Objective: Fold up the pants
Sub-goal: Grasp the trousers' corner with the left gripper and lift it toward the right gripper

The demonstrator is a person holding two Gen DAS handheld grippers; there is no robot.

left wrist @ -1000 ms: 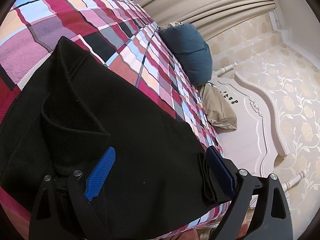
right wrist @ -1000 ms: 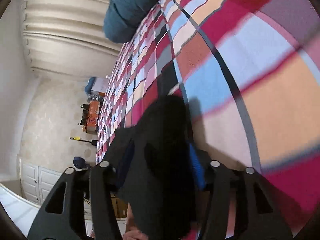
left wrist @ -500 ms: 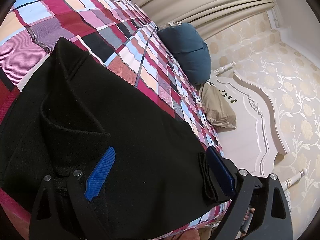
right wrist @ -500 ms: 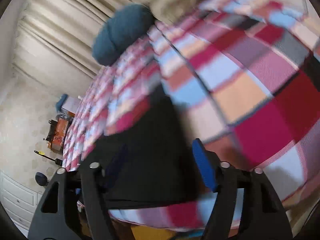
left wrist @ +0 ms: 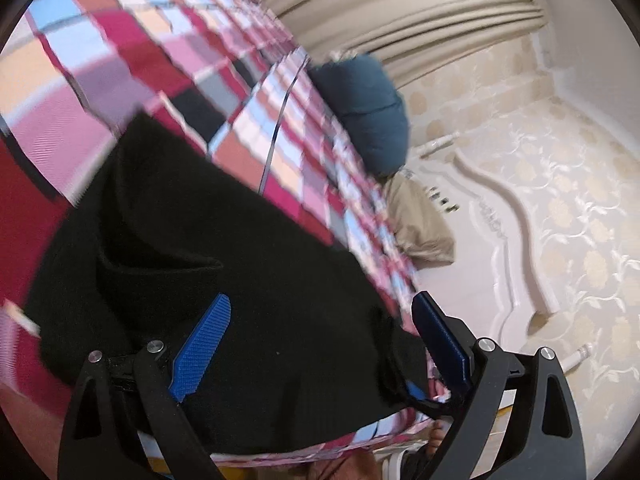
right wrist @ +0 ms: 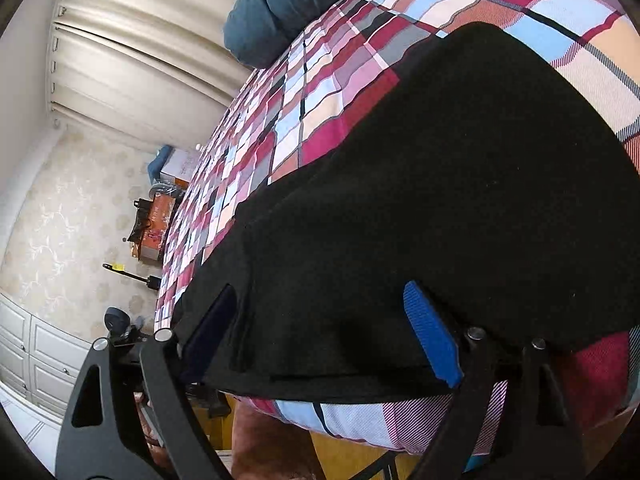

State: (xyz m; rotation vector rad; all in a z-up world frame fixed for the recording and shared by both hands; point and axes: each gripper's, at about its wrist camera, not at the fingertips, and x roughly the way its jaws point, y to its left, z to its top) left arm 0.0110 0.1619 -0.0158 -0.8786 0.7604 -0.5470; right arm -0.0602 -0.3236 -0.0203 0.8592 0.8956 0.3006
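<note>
Black pants (left wrist: 240, 264) lie folded on the plaid bedspread (left wrist: 160, 60), near the bed's front edge. In the left wrist view a raised fold sits at the pants' left part. My left gripper (left wrist: 320, 320) is open, its blue fingers (left wrist: 204, 340) spread just above the near edge of the pants, holding nothing. In the right wrist view the pants (right wrist: 460, 184) spread flat over the plaid bedspread (right wrist: 320, 92). My right gripper (right wrist: 320, 328) is open above their near edge, its blue fingers (right wrist: 432, 336) spread wide and empty.
A dark teal pillow (left wrist: 368, 116) and a tan pillow (left wrist: 420, 224) lie at the head of the bed by a white headboard (left wrist: 504, 248). Beige curtains (right wrist: 132, 48) hang behind. A white cabinet (right wrist: 36, 360) and clutter (right wrist: 156, 216) stand beside the bed.
My right gripper let go of the black cloth it was shut on and pulled back to the bed's front edge, now open. The left gripper shifted slightly and stays open.
</note>
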